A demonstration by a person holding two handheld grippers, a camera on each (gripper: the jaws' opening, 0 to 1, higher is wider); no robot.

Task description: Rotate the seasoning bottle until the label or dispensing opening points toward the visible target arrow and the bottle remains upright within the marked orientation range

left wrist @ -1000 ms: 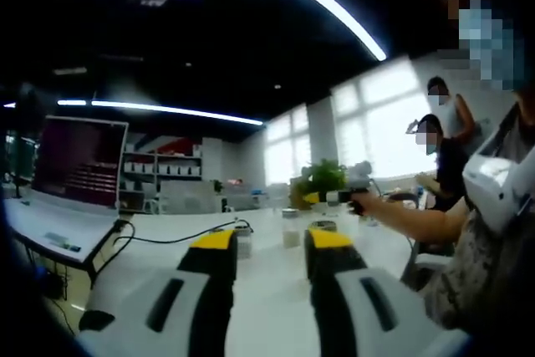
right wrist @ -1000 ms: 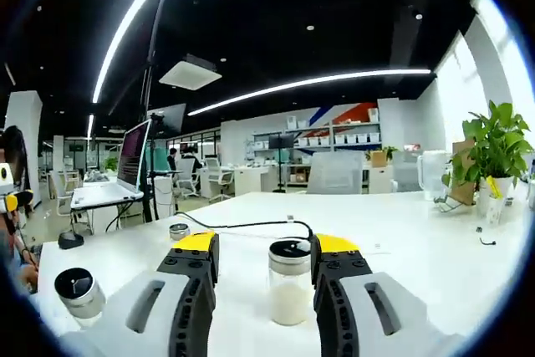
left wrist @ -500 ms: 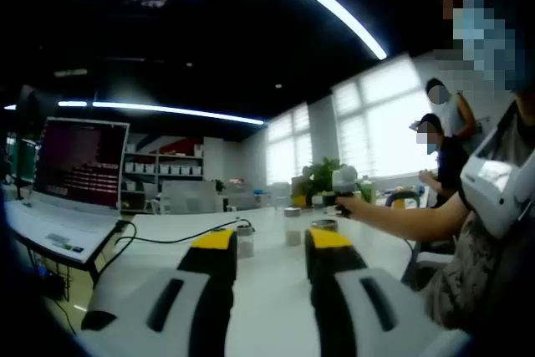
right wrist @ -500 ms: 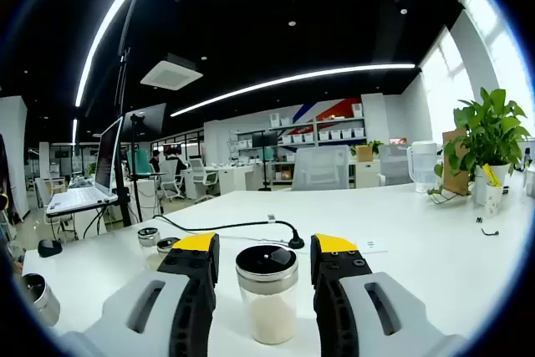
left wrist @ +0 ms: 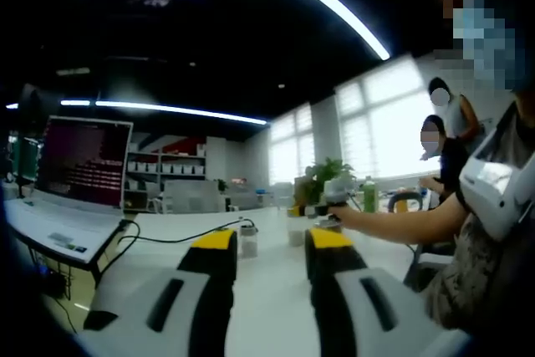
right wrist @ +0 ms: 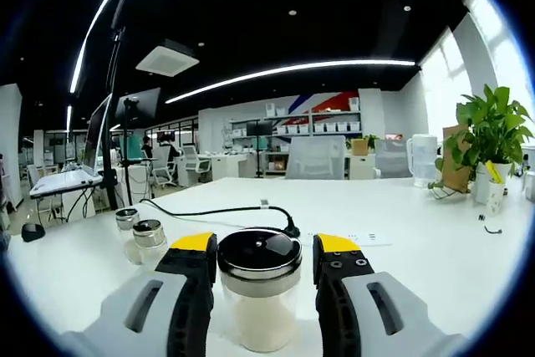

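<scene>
The bottle (right wrist: 259, 290), a clear jar with pale powder and a steel cap with a dark top, is seen upright on the white tabletop (right wrist: 418, 240), set between the spread jaws of the right gripper (right wrist: 261, 257); whether the jaws touch it cannot be told. Two small jars (right wrist: 140, 236) are placed to its left, and a black cable (right wrist: 234, 211) is laid behind. A plant (right wrist: 493, 135) is set far right. The left gripper (left wrist: 267, 244) is held spread over the tabletop, with a laptop (left wrist: 79, 173) at left
</scene>
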